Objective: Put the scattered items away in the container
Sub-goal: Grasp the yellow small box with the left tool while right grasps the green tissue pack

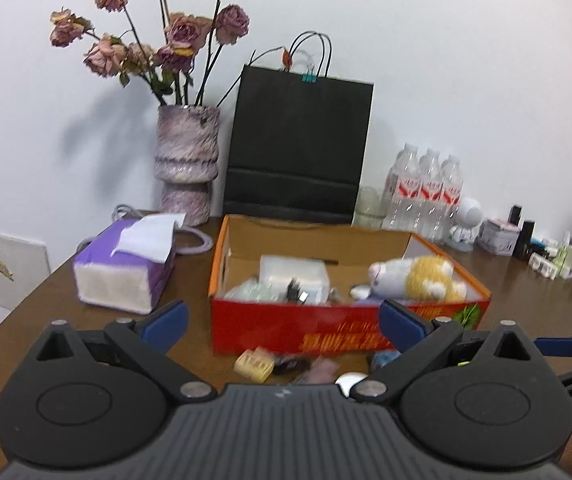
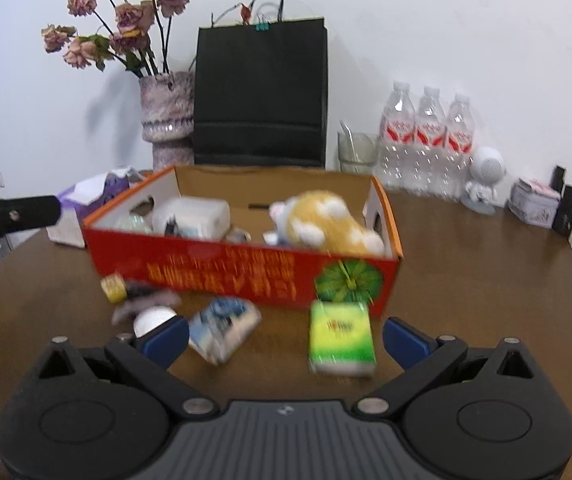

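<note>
Left gripper (image 1: 281, 324) and right gripper (image 2: 286, 338) are both hovering spread wide, gripping nothing. A green packet (image 2: 342, 338) is lying between the right fingers, near the red box (image 2: 245, 276). A plush toy (image 2: 326, 220) is sitting inside the box at its right.

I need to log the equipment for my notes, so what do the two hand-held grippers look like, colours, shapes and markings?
Both look alike. The left hand-held gripper and right hand-held gripper each have a dark grey ribbed body with a small pale mark at its centre, two black rounded housings with circular recesses and triangular cut-outs, silver pivot bolts, black linkage bars and blue finger pads. No cables or sleeves show.
</note>
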`<state>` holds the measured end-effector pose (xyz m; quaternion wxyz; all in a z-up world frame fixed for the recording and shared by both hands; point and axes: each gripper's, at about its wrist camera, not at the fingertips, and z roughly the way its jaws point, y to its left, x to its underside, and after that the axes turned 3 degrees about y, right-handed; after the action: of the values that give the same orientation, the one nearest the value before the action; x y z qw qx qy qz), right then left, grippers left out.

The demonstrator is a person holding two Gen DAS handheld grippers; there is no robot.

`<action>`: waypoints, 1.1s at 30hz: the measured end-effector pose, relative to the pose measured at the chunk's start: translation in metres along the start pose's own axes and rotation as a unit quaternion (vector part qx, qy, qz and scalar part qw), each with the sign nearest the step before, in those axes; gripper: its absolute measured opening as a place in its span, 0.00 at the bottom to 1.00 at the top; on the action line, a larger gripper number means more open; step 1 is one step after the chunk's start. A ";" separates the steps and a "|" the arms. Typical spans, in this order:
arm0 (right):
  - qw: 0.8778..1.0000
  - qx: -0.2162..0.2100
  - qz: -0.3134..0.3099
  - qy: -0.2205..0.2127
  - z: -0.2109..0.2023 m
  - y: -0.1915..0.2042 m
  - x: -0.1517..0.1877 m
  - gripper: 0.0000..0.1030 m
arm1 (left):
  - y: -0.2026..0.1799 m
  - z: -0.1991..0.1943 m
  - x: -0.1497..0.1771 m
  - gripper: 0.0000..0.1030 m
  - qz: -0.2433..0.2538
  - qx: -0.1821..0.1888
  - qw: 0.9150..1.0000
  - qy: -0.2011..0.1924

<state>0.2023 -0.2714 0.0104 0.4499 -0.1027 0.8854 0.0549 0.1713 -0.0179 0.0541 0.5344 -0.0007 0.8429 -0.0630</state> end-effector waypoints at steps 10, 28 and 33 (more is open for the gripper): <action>0.999 0.023 0.019 0.043 0.009 -0.021 0.037 1.00 | 0.018 0.012 0.040 1.00 0.025 -0.013 0.998 0.064; 0.996 0.054 0.038 0.060 0.059 -0.041 0.009 1.00 | 0.028 0.098 0.027 1.00 0.044 -0.050 0.990 0.120; 0.995 0.051 0.040 0.072 0.076 -0.043 0.003 0.99 | 0.028 0.111 0.028 0.92 0.056 -0.039 0.989 0.130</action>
<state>0.2700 -0.2995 -0.0369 0.3869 -0.0483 0.9206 0.0200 0.2615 -0.0036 -0.0212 0.4222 0.0344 0.9059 0.0002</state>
